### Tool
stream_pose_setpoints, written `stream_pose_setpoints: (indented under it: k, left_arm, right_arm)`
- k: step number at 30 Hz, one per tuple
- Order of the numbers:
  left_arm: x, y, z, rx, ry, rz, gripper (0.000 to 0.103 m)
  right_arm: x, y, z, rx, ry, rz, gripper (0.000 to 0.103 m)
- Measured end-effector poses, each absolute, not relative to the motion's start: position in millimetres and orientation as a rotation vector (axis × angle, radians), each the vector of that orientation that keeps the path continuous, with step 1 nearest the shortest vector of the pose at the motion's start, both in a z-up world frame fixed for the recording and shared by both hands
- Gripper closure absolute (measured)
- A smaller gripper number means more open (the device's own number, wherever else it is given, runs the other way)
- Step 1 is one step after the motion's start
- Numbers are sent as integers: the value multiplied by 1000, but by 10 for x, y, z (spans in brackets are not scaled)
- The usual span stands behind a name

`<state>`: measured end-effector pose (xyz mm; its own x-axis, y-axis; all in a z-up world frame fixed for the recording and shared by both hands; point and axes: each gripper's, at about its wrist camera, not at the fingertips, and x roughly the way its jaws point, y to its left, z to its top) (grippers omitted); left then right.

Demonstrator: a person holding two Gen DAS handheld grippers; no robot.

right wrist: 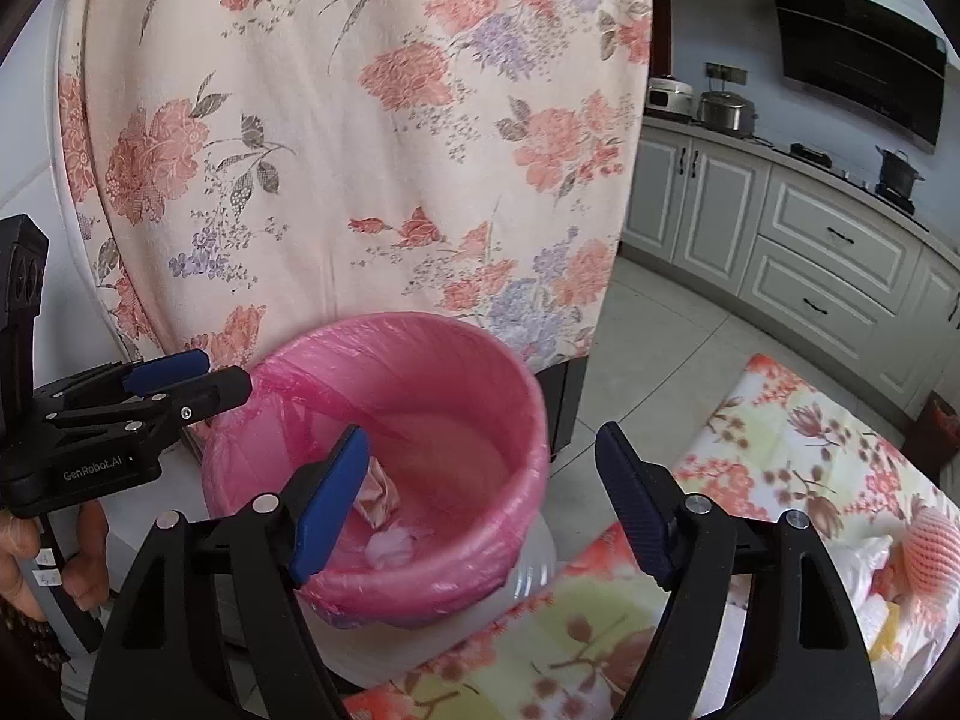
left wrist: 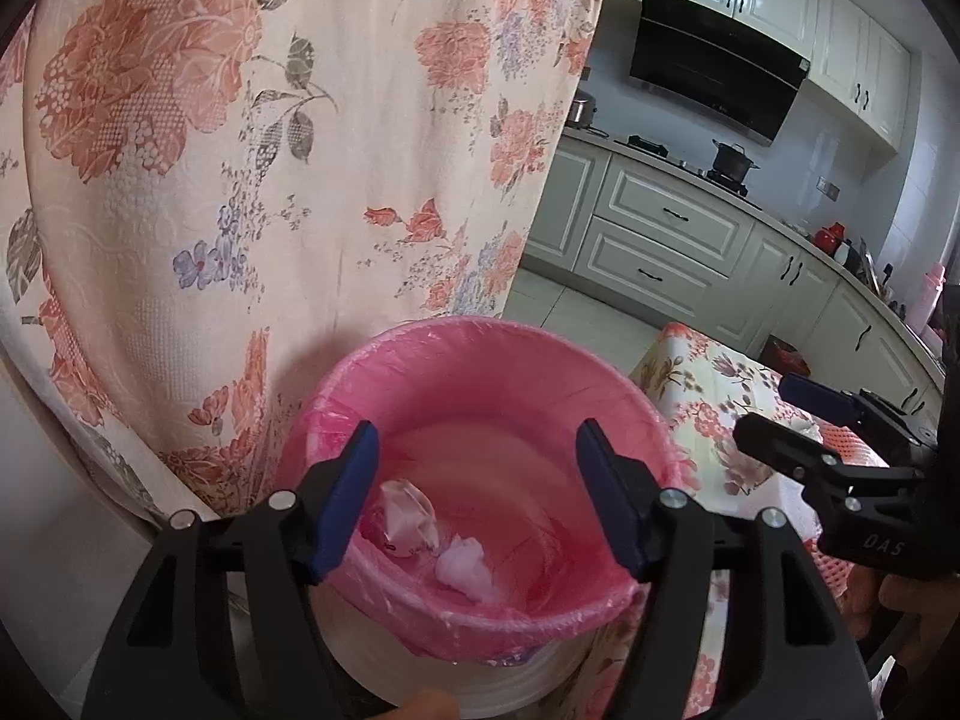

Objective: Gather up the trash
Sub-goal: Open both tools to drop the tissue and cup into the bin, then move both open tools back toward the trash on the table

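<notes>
Left gripper (left wrist: 477, 498) poised above the pink-lined bin (left wrist: 480, 360), tilted down into its mouth, blue-padded jaws spread wide with nothing between them. Seen from the right wrist camera as a black frame at the left edge, same gripper (right wrist: 198, 375) hovering just beside the bin's near rim (right wrist: 384, 324), a hand (right wrist: 78, 564) wrapped on its handle below.

Right gripper (right wrist: 483, 504) angled down likewise over the bin, jaws gaping, empty (both pairs parted about as far as each other). From the left wrist camera, right gripper (left wrist: 774, 414) off to the right, above the patterned table.

Bin round, white plastic underneath, thin glossy pink liner folded over the lip and wrinkled. At the bottom, 2 pieces of trash: a crumpled clear wrapper (left wrist: 408, 516) and a white wad of tissue (left wrist: 462, 564), touching one another, lying free of either gripper.

Behind the bin, a floral curtain (left wrist: 270, 180), peach with coral blooms, hanging in soft folds and touching the far rim. To the right, a floral tablecloth (right wrist: 780, 450) with an orange foam net (right wrist: 930, 546) on it. Farther off, pale kitchen cabinets (left wrist: 660, 222) and a black range hood (left wrist: 720, 72).
</notes>
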<state>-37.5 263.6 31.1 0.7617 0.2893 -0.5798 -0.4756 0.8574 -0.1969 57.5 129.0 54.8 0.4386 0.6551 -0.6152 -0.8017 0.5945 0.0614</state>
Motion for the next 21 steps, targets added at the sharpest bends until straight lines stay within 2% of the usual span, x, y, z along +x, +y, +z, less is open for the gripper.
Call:
stream_pose_setpoints:
  k: [1, 3, 11, 15, 21]
  left_arm:
    - [-391, 2559, 331, -334, 550, 422, 21]
    - [-410, 2411, 366, -323, 529, 398, 17]
    - [-340, 1719, 433, -285, 511, 292, 13]
    - [-252, 1359, 405, -266, 513, 238, 5]
    - [-100, 807, 333, -224, 534, 158, 5]
  right_arm:
    - [574, 1163, 569, -248, 638, 896, 27]
    - [584, 866, 604, -233, 632, 854, 27]
    - [548, -352, 601, -166, 620, 666, 24]
    - [498, -871, 512, -132, 627, 578, 23]
    - [430, -1535, 359, -74, 641, 452, 23]
